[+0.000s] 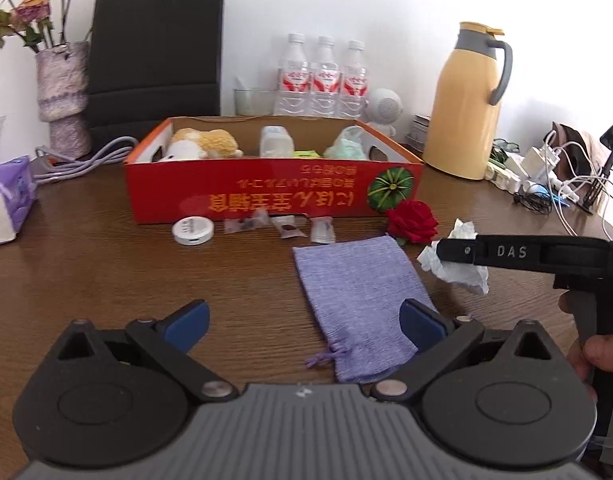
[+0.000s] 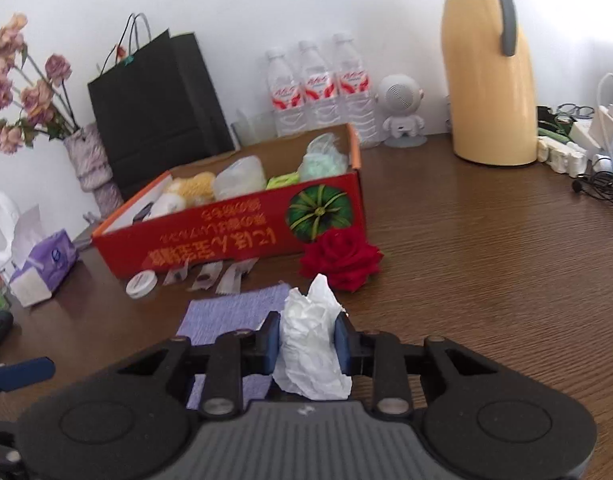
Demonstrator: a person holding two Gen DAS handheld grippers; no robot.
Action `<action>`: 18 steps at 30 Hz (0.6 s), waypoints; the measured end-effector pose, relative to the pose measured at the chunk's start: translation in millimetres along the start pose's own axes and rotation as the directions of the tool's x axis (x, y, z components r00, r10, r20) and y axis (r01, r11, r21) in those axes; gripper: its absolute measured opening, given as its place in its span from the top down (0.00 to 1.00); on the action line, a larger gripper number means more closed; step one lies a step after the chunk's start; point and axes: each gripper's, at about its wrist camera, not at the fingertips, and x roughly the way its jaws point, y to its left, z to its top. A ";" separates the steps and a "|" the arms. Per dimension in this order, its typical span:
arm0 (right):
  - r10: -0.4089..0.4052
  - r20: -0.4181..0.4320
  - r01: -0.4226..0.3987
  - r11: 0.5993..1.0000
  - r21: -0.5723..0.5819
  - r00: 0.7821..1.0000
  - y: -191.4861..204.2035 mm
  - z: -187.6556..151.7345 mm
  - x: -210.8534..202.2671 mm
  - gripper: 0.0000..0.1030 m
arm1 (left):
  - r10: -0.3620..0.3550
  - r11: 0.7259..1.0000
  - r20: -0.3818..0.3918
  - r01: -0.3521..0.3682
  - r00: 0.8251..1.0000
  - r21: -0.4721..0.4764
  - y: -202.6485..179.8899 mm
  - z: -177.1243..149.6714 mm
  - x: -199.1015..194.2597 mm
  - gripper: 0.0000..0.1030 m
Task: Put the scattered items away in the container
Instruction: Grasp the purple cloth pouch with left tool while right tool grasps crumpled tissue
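A red cardboard box [image 1: 274, 194] [image 2: 226, 240] stands on the wooden table and holds a plush toy [image 1: 202, 142], a plastic bottle and a green bag. In front of it lie a white round tin [image 1: 193, 231], three small wrapped sweets [image 1: 286, 227], a red rose [image 1: 412, 221] [image 2: 340, 258] and a purple cloth pouch [image 1: 362, 300] [image 2: 234, 312]. My left gripper [image 1: 304, 320] is open, its right pad over the pouch. My right gripper [image 2: 308, 338] is shut on a crumpled white tissue [image 2: 310, 340] [image 1: 462, 272] beside the pouch.
A yellow thermos jug [image 1: 466, 100], three water bottles [image 1: 322, 76], a white speaker figure, a black paper bag [image 1: 154, 52] and a vase of dried flowers stand behind the box. A tissue pack [image 1: 6, 200] lies at left; chargers and cables crowd the right edge.
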 end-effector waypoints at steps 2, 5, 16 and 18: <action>-0.016 0.045 0.014 0.999 0.045 0.999 -15.4 1.4 -7.6 0.74 | -0.012 1.000 -0.024 0.013 1.000 0.024 -11.5 3.9 17.5 0.00; -0.012 0.105 0.004 0.997 0.081 0.994 -25.7 -5.6 -13.7 0.74 | -0.012 0.999 -0.071 0.015 0.997 0.041 -23.7 7.6 40.3 0.00; -0.017 0.233 0.009 0.999 0.033 0.972 -16.8 -9.5 -25.5 0.73 | 0.030 0.997 -0.088 -0.023 0.996 0.080 -43.8 7.1 64.4 0.35; -0.015 0.222 0.009 1.000 0.027 0.975 -15.9 -9.5 -22.7 0.73 | 0.039 0.998 -0.078 -0.035 0.996 0.049 -35.7 8.6 60.2 0.73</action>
